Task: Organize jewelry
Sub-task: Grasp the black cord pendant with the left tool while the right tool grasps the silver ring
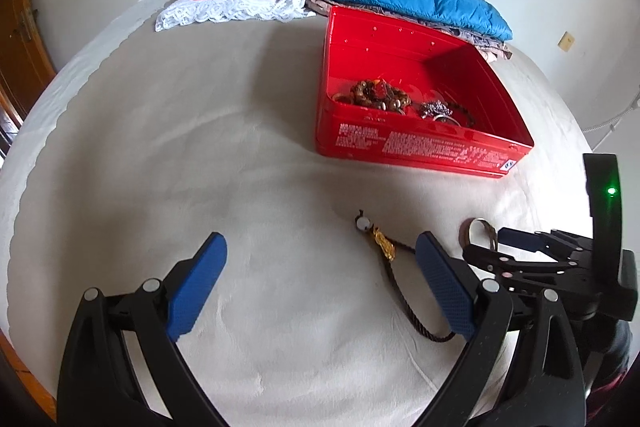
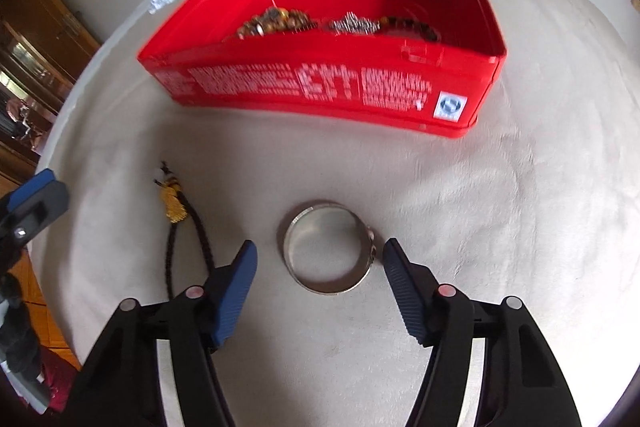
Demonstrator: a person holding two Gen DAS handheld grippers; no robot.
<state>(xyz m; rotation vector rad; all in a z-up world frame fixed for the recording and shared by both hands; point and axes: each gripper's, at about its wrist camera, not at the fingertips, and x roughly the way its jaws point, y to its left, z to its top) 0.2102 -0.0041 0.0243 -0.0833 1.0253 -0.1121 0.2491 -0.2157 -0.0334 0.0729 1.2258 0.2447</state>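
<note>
1. Since the bed is soft and plush, expect small pieces to sink a little when you press down on them.
2. Your red tin sits open ahead of you on the bed, with bead strings and a silvery piece already inside.
3. Your left hand-held gripper hangs wide open and empty; the cord charm lies partly between its pads, touching neither. That cord looks limp and light, so pinch it near the gold knot.
4. Your right hand-held gripper is open too, pads standing just outside the bangle, not touching it.
5. The bangle lies flat just in front of the tin. It looks rigid, smooth and likely slippery; I'd take one wall of the band, one pad inside the ring.
</note>
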